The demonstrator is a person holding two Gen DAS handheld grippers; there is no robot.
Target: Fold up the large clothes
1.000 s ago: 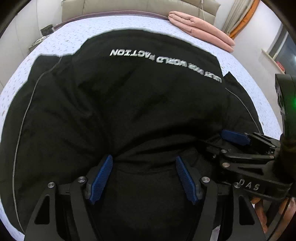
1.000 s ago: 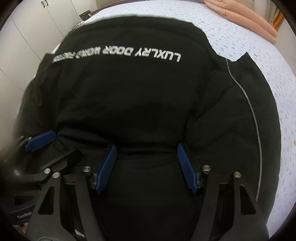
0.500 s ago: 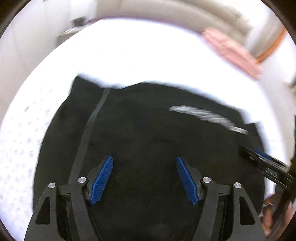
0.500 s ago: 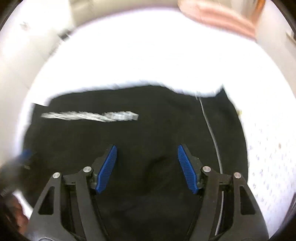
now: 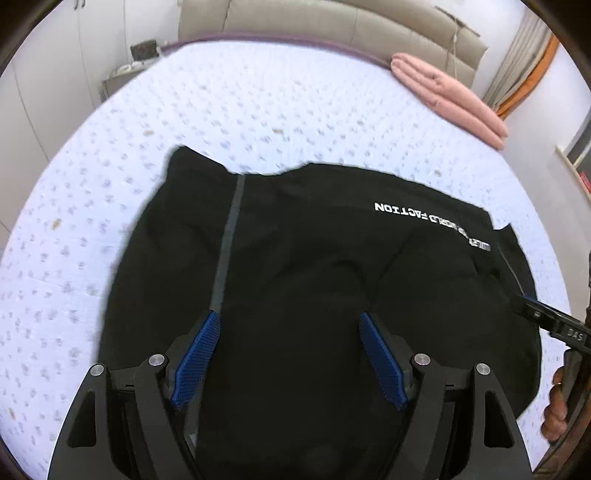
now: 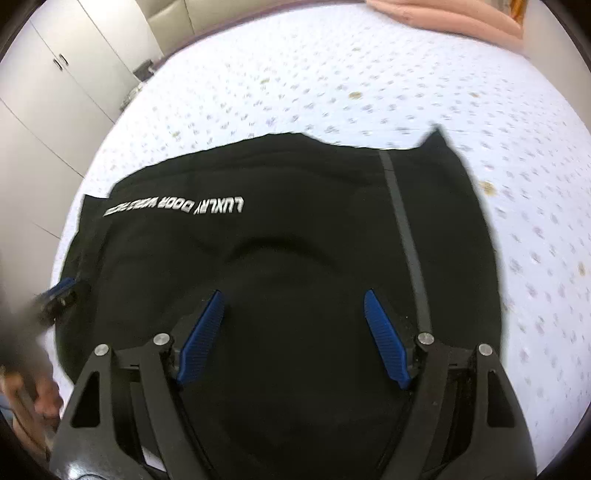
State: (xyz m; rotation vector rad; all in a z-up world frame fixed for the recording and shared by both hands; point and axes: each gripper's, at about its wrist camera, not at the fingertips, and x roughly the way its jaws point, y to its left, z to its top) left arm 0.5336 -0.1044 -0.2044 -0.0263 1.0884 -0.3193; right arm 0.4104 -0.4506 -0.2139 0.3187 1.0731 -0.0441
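a bedroom in a home; a wide bed (image 5: pixel 258 96) fills most of both views, covered by a pale sheet (image 6: pixel 406 74) printed with small sprigs; behind it stands a padded beige headboard (image 5: pixel 332 22) with a purple edge along the mattress; a folded pink blanket (image 5: pixel 450 96) lies near the head of the bed; a small nightstand (image 5: pixel 122 74) with a dark object on top sits in the corner by the bed; plain white wardrobe doors (image 6: pixel 48 85) with small dark handles line one wall; a curtain (image 5: pixel 517 62) with an orange band hangs at the far side, by a window.
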